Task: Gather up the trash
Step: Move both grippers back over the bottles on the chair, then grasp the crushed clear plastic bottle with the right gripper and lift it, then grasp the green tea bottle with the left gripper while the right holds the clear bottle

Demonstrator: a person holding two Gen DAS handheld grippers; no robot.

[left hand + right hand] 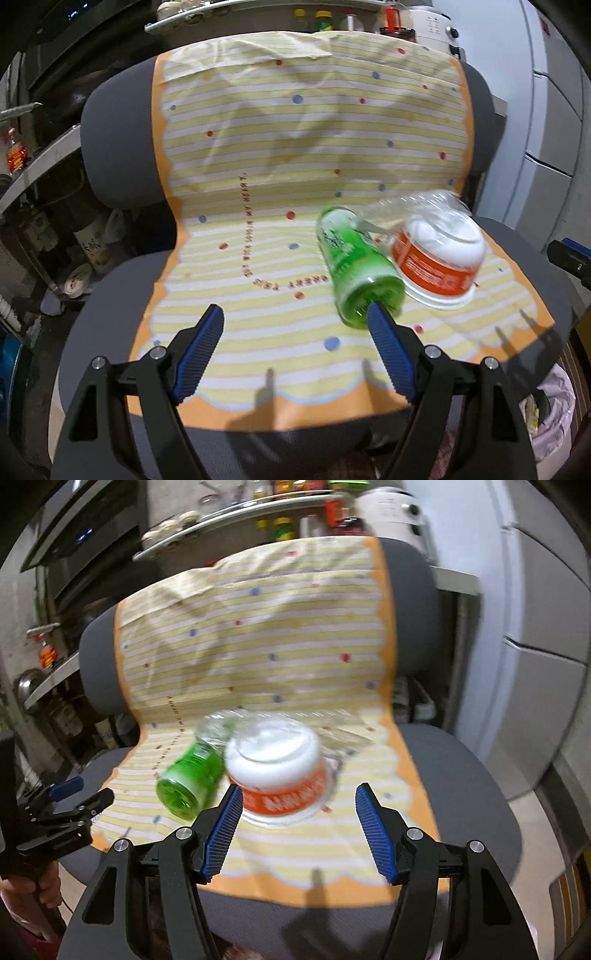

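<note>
Before you: grey chair (110,147) draped with yellow-striped dotted cloth (295,147), orange-edged. Behind it, shelf (236,14) with jars. White cabinet (554,110) at right. Lined bin (550,417) lower right.

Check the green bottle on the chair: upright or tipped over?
Tipped over. The green bottle lies on its side on the striped cloth, its round base facing the camera, next to the orange-and-white cup.

This looks like a crowded home kitchen. Metal shelves (236,515) hold jars and sauce bottles (324,20). A white cooker (436,26) sits at the back, a big pale fridge (554,110) stands on the right, and a pot (27,686) sits low on the left.
</note>
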